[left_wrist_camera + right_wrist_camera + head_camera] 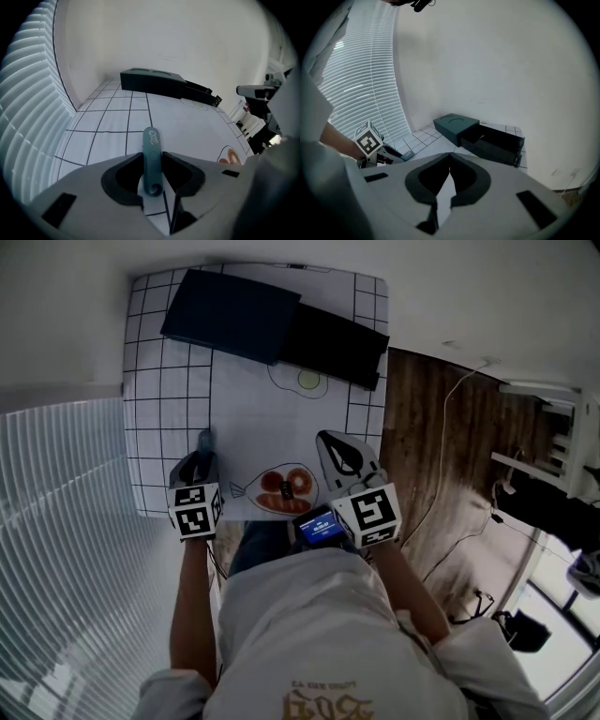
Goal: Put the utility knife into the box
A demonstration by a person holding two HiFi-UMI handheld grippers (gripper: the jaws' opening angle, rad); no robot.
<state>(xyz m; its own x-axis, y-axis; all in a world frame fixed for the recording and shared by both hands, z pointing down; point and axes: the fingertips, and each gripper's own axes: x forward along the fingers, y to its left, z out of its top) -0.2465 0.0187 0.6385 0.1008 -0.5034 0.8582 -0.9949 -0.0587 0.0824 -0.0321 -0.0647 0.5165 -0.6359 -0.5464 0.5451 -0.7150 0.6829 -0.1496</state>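
Closest in, well short of the box (230,315), the left gripper (152,154) has its jaws clamped on the sides of the teal utility knife (151,140), which pokes out ahead toward the box. Can't tell if the knife's touching the gridded table (169,409). The right gripper (450,154) sits equally far from the box, jaws pinched together on nothing. The box's inner tray (337,345) is slid out sideways, well apart from the knife.

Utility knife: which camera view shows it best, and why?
The left gripper view: the utility knife sits close up, nearly whole. The head view shows only its tip; the right gripper view shows a small distant bit.
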